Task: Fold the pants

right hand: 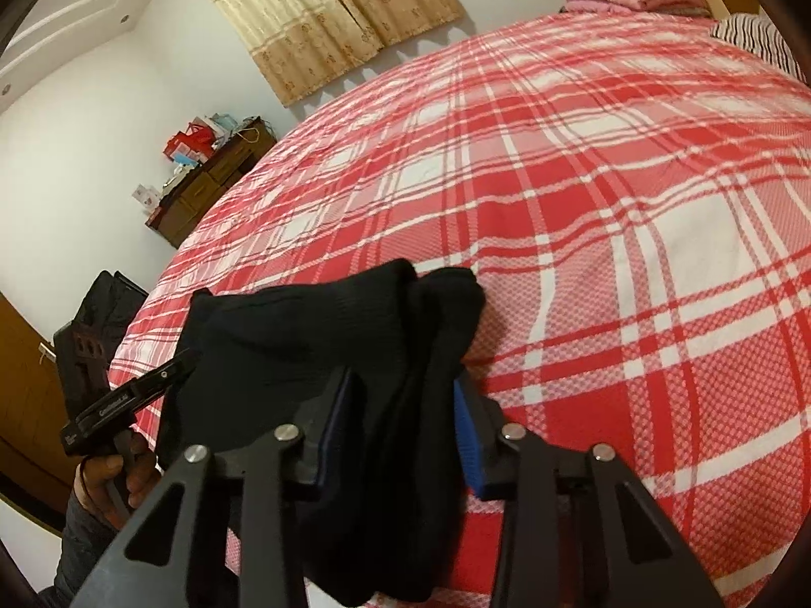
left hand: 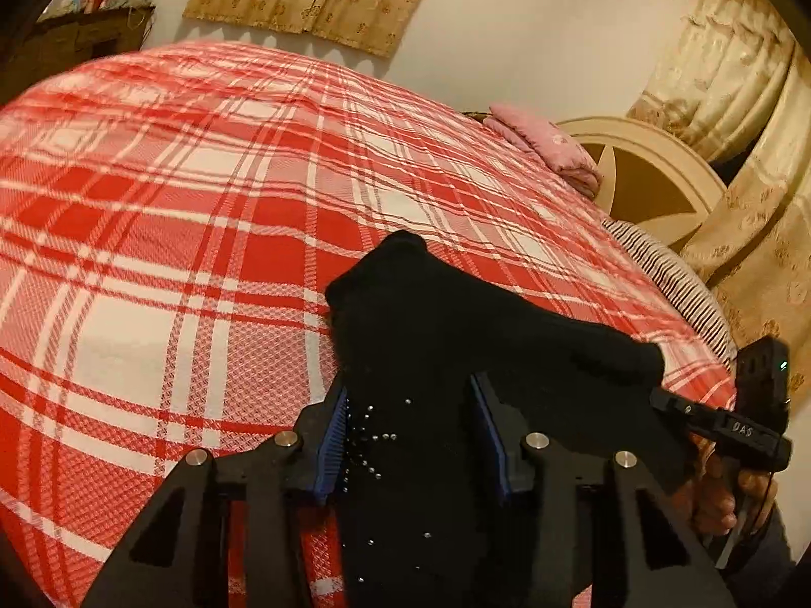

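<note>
the black pants lie bunched at the near edge of the bed, on the red and white plaid bedspread, and hang over both tools. the left gripper has dark cloth with small shiny studs packed between its blue pads, so it is grasping the pants; how far the cloth runs below is cut off by the frame. in the right wrist view the right gripper likewise has a thick fold of the pants between its pads, clamped on it, and the fold hides most of the left pad. the pants' shape, waist or legs, cannot be made out. each view catches the other tool at its edge, partly cropped. far off sit a pink folded blanket, a striped pillow half hidden, beige curtains and a brown dresser with blurred clutter
</note>
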The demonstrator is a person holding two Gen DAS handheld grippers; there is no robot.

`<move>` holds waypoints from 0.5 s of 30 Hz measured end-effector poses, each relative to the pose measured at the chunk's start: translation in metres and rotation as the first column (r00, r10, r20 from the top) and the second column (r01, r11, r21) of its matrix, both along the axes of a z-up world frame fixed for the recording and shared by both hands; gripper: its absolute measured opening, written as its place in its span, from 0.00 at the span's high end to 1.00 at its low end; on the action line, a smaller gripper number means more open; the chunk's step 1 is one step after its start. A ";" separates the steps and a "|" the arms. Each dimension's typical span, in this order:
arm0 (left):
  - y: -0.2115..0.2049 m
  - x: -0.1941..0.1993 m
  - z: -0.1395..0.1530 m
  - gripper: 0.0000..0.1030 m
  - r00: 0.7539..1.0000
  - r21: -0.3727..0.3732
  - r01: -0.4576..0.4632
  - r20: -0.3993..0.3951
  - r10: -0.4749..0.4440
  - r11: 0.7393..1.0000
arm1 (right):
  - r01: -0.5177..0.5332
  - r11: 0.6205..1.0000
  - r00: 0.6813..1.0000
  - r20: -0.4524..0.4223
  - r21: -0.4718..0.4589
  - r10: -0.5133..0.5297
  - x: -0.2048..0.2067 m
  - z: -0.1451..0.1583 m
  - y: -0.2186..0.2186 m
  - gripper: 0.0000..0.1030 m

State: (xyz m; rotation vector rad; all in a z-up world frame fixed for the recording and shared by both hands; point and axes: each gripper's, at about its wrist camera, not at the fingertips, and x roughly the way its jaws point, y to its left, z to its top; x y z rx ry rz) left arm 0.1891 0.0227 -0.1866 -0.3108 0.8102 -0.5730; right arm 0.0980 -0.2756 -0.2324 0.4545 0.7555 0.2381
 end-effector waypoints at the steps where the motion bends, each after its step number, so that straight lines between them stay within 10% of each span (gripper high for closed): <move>1: 0.002 0.000 -0.001 0.54 1.000 -0.015 0.001 -0.004 -0.001 1.000 | 0.001 1.000 1.000 -0.008 0.010 -0.001 0.001 -0.002 -0.001 0.60; 6: 0.008 -0.009 0.008 0.81 1.000 -0.056 0.010 0.023 -0.009 0.998 | 0.005 0.999 1.000 -0.010 0.047 -0.005 0.002 -0.003 -0.006 0.73; 15: 0.017 -0.016 0.019 0.89 0.999 -0.122 -0.007 0.048 0.013 0.993 | -0.021 1.000 0.997 0.074 -0.007 0.021 -0.010 0.024 0.013 0.75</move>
